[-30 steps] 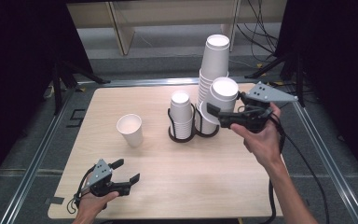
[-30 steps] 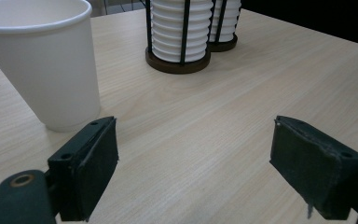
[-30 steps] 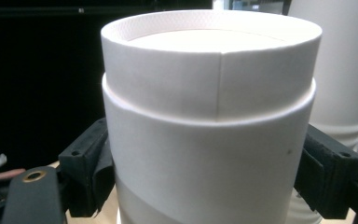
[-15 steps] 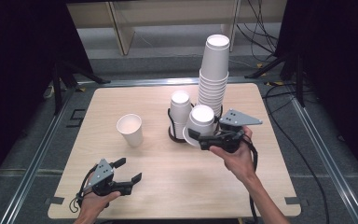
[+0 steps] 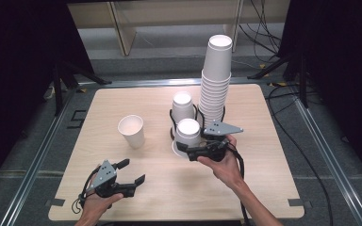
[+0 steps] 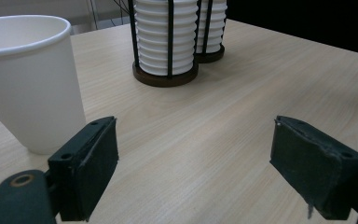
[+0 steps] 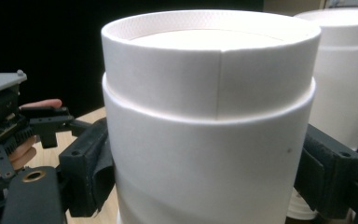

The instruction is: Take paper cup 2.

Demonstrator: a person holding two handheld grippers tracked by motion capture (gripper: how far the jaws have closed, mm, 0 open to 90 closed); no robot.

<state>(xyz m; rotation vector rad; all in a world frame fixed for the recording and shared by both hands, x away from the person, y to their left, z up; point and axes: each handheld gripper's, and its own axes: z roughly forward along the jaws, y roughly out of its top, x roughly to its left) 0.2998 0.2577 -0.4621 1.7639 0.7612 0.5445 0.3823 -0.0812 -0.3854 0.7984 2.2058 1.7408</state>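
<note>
One paper cup already stands upright on the table, while the right gripper clamps a second, upside-down cup low in front of the racked stacks, apparently not yet placed, and the left gripper rests wide open and empty.

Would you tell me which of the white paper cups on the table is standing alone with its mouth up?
The lone cup left of the two wire racks: it stands open side up, while the racked stacks and the pair in the right gripper are bottom up.
</note>
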